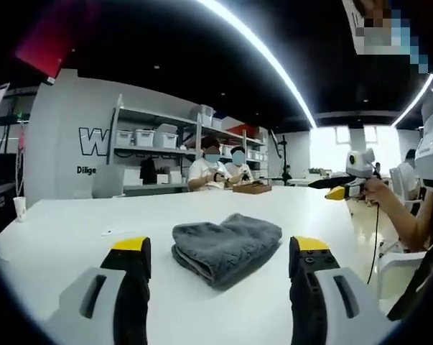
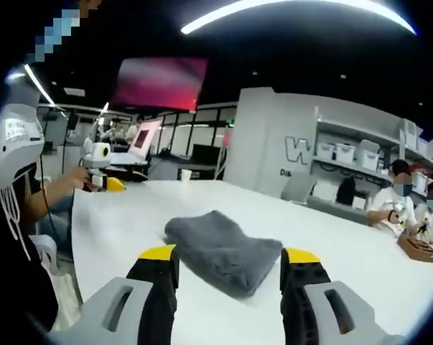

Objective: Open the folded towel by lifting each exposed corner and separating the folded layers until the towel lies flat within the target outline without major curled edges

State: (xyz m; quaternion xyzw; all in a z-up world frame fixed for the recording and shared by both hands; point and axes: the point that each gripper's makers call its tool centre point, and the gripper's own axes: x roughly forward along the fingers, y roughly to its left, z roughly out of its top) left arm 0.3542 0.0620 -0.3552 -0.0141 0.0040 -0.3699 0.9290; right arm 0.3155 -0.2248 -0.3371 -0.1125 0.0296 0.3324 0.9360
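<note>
a folded grey towel lies on the white table, just ahead of both grippers. the left gripper and the right gripper hover with jaws spread, holding nothing, clear of the towel.

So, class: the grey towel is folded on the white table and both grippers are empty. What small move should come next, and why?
Probably lower the left gripper toward the near top corner of the folded grey towel. Both it and the right gripper are open, off the towel, and the layers are stacked on the white table, so nothing is unfolded yet.
</note>
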